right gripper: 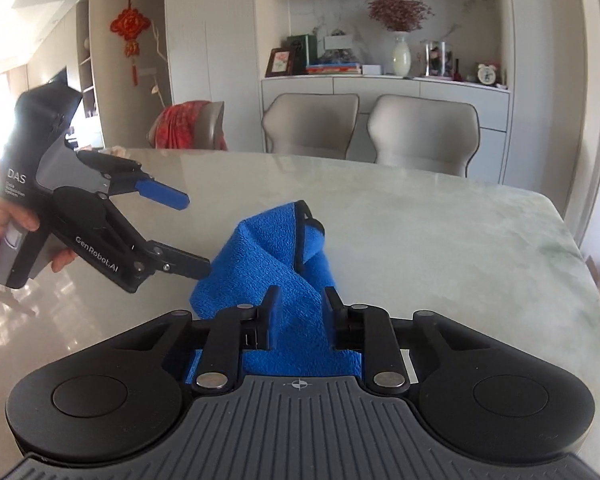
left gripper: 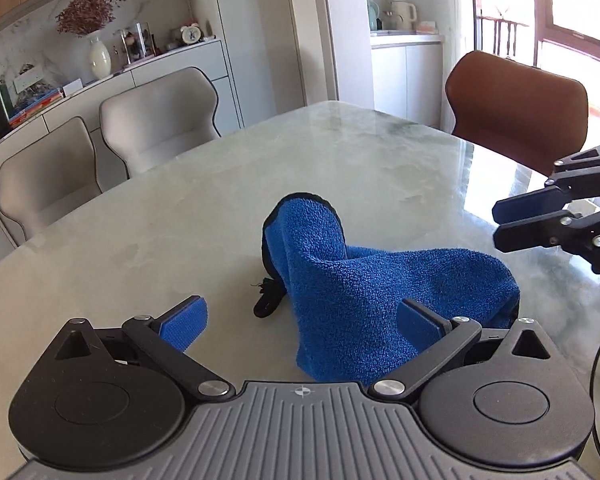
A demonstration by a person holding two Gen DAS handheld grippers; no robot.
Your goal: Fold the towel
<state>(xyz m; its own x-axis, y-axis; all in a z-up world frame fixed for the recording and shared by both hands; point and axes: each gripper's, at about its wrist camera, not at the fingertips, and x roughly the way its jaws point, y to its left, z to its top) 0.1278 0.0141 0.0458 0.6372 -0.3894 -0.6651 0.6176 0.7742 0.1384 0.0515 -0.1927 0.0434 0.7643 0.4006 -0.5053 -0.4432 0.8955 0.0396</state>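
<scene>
On the pale marbled stone surface (left gripper: 228,184) a bright blue terry towel with black edging (left gripper: 364,280) lies crumpled in a raised heap, one corner standing up in a hump and a black loop (left gripper: 266,304) trailing from its near-left side. Around the surface stand two pale grey padded chairs (right gripper: 372,128) along the far edge in the right wrist view and a brown leather chair (left gripper: 516,108) at the end seen from the left wrist; behind the grey chairs a white sideboard (right gripper: 384,88) carries a white vase of dried flowers (right gripper: 401,54), books, a framed picture and a small clock. Nothing else rests on the surface near the towel. The left gripper (left gripper: 300,318) has its blue-padded fingers spread wide, the towel's near fold lying between them and against the right-hand pad without being pinched; in the right wrist view it hovers at the towel's left side, carried by a hand (right gripper: 28,224). The right gripper (right gripper: 300,308) has its black fingers drawn in close on either side of a bunched fold of the towel, which rises between them and fills the gap, so it is gripping the cloth.
</scene>
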